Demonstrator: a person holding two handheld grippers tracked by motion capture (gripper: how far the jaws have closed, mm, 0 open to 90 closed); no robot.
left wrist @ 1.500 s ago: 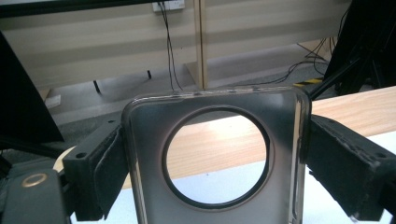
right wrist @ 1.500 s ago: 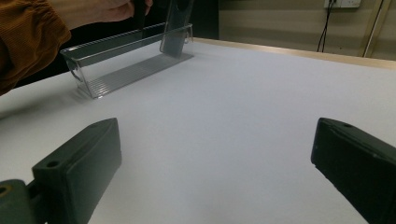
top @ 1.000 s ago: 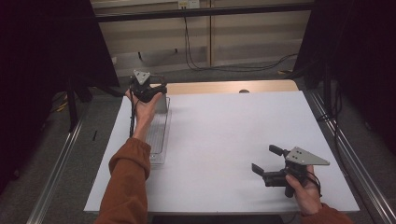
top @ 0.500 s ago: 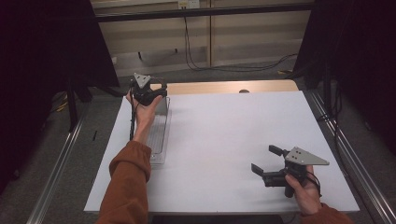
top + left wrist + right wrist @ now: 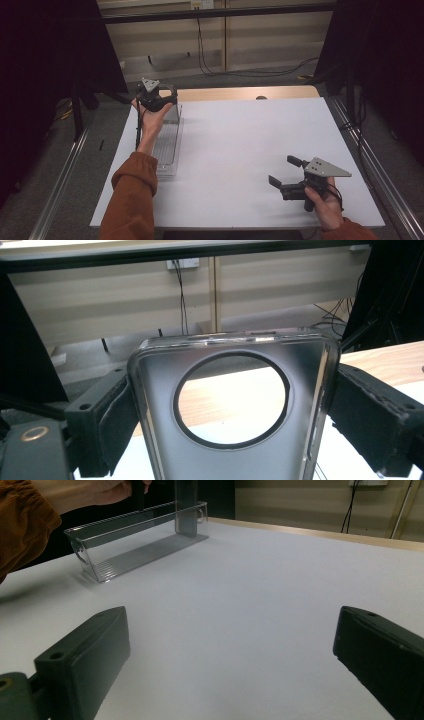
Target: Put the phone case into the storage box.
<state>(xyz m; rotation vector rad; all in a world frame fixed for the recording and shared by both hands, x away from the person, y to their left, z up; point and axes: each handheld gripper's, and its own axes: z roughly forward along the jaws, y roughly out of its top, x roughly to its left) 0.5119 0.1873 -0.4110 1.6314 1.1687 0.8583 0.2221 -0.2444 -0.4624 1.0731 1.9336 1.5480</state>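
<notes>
My left gripper is held over the far end of a clear plastic tray at the table's left side. Its jaws are shut on a translucent grey phone case with a large round camera hole. In the left gripper view the case stands upright between both pads. From the right gripper view the case reaches down into the far end of the tray, held from above by the hand. My right gripper rests low at the front right, open, with nothing between its jaws.
A white table top runs between the two grippers, with a wooden strip along its far edge. Metal rails flank the table on both sides. Cables hang on the wall behind.
The left gripper with the case has shifted only slightly over the tray's far end. The right gripper has stayed where it was.
</notes>
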